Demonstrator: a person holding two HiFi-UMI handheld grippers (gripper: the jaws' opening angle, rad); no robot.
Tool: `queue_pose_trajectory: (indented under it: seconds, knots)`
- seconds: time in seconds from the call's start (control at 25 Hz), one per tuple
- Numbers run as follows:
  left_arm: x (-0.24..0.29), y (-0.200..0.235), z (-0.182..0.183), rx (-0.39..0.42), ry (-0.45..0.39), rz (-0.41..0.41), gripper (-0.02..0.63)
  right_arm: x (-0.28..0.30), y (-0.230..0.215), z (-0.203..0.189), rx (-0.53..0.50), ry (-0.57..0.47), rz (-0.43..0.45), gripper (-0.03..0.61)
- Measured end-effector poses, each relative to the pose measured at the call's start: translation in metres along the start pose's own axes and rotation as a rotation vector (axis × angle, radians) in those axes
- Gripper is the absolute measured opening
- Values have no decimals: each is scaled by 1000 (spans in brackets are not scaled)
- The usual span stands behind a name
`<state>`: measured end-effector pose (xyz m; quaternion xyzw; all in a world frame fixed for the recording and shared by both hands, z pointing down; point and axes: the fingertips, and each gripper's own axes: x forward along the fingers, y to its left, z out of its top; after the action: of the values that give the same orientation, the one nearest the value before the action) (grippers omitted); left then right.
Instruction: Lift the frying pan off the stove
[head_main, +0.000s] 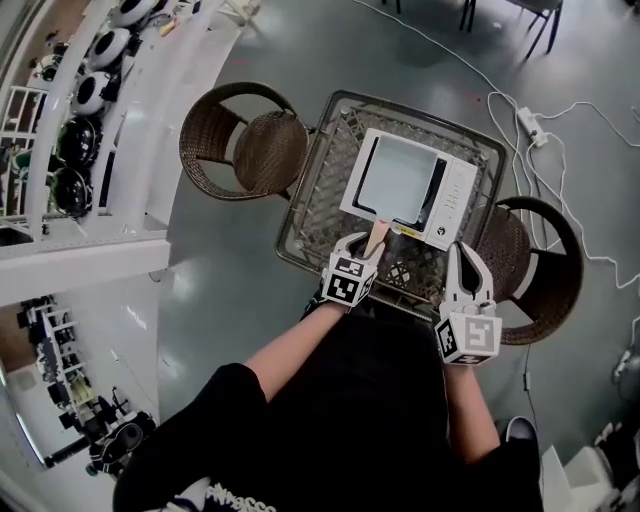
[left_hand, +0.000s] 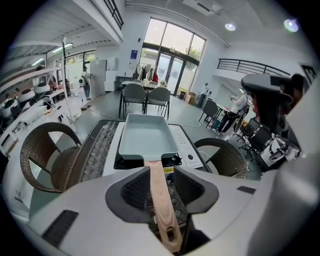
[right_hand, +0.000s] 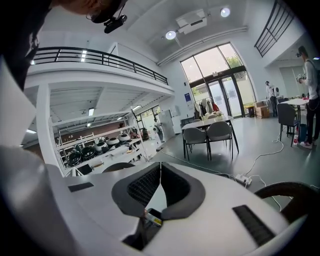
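Item: frying pan (head_main: 397, 172), rectangular, seated on stove (head_main: 455, 195); lift judged not begun. Left tongs (left_hand: 162, 172) stand released astride its wooden handle (left_hand: 161, 200) (pads clear of it). Right tongs (right_hand: 160, 165) clenched, empty. Next move calls for closing on the handle and raising level. Setting: wire-mesh worktop (head_main: 318, 205), wicker chairs (head_main: 240, 140), grey floor (head_main: 230, 300).

A person wears a black short-sleeved T-shirt (head_main: 360, 420) with white lettering (head_main: 222, 497). Ahead of the shirt, the white left gripper (head_main: 368, 243) and right gripper (head_main: 466, 258) bear black-and-white marker cubes (head_main: 347, 280).
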<state>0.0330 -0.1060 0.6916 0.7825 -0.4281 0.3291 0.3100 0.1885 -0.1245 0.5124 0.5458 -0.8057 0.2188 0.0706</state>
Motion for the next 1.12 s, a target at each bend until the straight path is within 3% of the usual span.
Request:
queue_pose_trajectory:
  seconds: [0.16, 0.64, 1.12]
  knots:
    - [12, 2, -3, 47, 28, 3, 173, -1, -12, -8, 7, 23, -29, 31]
    - [36, 5, -38, -8, 165, -25, 213, -3, -13, -16, 5, 56, -59, 31]
    - [52, 0, -53, -1, 277, -61, 212, -6, -25, -24, 22, 79, -89, 31]
